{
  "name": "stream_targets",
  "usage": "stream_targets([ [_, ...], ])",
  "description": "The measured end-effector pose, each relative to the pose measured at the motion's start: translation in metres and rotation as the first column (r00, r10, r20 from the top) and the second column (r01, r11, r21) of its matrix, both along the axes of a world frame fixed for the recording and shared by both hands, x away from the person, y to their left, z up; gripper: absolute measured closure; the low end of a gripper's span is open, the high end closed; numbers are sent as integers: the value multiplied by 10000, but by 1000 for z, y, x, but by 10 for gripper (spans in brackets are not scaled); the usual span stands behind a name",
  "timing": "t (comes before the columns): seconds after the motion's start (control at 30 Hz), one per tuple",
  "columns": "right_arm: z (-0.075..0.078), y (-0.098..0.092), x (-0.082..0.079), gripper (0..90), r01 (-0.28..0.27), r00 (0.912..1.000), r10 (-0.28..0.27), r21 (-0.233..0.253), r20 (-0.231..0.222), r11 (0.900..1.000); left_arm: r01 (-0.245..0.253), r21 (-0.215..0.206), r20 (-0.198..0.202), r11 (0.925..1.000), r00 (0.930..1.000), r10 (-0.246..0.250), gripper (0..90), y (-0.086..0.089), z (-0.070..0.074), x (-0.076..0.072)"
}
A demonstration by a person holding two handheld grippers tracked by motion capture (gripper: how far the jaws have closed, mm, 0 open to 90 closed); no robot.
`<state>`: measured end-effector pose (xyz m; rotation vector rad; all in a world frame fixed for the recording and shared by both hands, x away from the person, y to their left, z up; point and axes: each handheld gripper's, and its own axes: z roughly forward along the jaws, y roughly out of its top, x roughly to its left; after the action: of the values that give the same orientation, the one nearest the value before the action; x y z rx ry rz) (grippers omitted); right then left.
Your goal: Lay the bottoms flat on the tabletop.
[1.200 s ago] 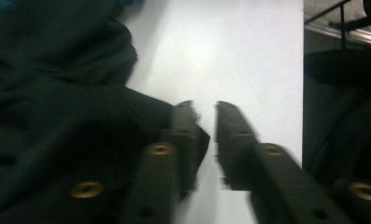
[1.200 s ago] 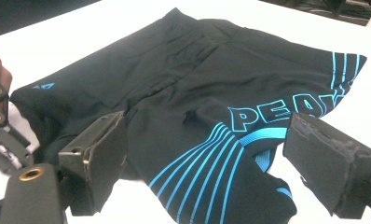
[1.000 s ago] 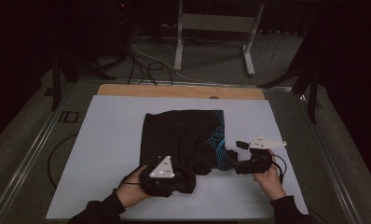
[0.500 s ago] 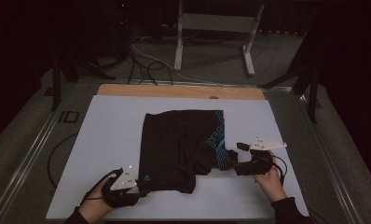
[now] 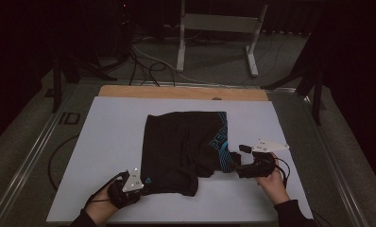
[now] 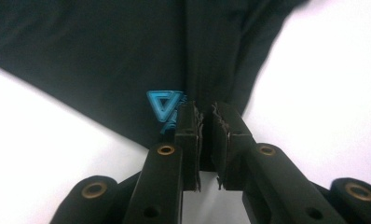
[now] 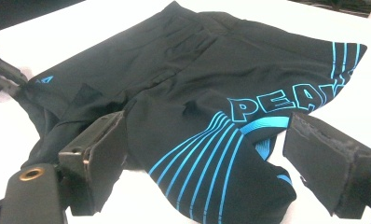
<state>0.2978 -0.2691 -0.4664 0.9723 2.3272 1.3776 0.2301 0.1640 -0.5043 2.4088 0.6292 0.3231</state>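
White table covering (image 5: pixel 106 142) is occupied centrally by black shorts (image 5: pixel 186 146), partly spread, flattening judged unfinished; a hem corner is pinched by the left gripper (image 6: pixel 206 122), while the right gripper (image 7: pixel 207 154) is held wide open, empty.

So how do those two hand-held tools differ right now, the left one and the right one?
The left tool is pinched nearly shut on the hem of the black shorts near the small blue triangle logo; the right tool gapes wide open around the leg end with blue stripes, not clamped. The left sits at the shorts' near-left corner, the right at their right side. Both have black padded jaws.
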Motion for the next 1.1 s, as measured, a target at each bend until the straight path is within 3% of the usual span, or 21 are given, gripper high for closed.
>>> stream_targets([
  [0.1, 0, 0, 0, 140, 21, 10000, -21, 10, 38, 10000, -303, -270, -61, 9992, 9995, 302, 882, 5, 5, 0],
  [0.23, 0, -1, 0, 140, 43, 10000, -43, -20, 17, 10000, -118, -132, 71, 9998, 9999, 119, 900, 5, 6, -4],
  [0.33, 0, -1, 0, 140, 50, 10000, -50, 19, 9, 10000, -25, -256, 129, 9997, 9999, 28, 900, 5, 9, -6],
  [0.43, 0, -1, 0, 140, 76, 10000, -76, 22, -9, 10000, 175, -415, 728, 9990, 9972, -145, 900, 10, 22, -16],
  [0.57, 0, -1, 0, 140, 75, 10000, -75, 24, -26, 10000, 381, -609, 1161, 9974, 9928, -308, 900, 17, 28, -23],
  [0.6, 0, -1, 0, 140, 74, 10000, -74, 22, -35, 10000, 252, -760, 1463, 9968, 9891, -139, 900, 23, 28, -27],
  [0.67, 0, -1, 0, 140, 63, 10000, -63, -19, -33, 10000, 156, -972, 1584, 9951, 9874, 0, 900, 32, 29, -28],
  [0.77, 0, -1, 0, 140, 74, 10000, -74, 0, 4, 10000, 13, -1156, 1527, 9933, 9881, 165, 900, 41, 29, -29],
  [0.8, 1, -1, 0, 140, 84, 10000, -84, 1, 8, 10000, 35, -1187, 1308, 9929, 9913, 121, 900, 46, 26, -30],
  [0.97, 0, -1, 0, 140, 69, 10000, -69, 7, -39, 10000, 237, -770, 887, 9967, 9959, -168, 900, 47, 11, -34],
  [1.0, 0, 0, 0, 140, 66, 10000, -66, -34, -33, 10000, 267, -452, 730, 9986, 9971, -233, 900, 46, 5, -35],
  [1.1, 0, 0, 0, 140, 40, 10000, -40, -31, -18, 10000, 317, -443, 616, 9985, 9977, -290, 900, 45, 4, -34],
])
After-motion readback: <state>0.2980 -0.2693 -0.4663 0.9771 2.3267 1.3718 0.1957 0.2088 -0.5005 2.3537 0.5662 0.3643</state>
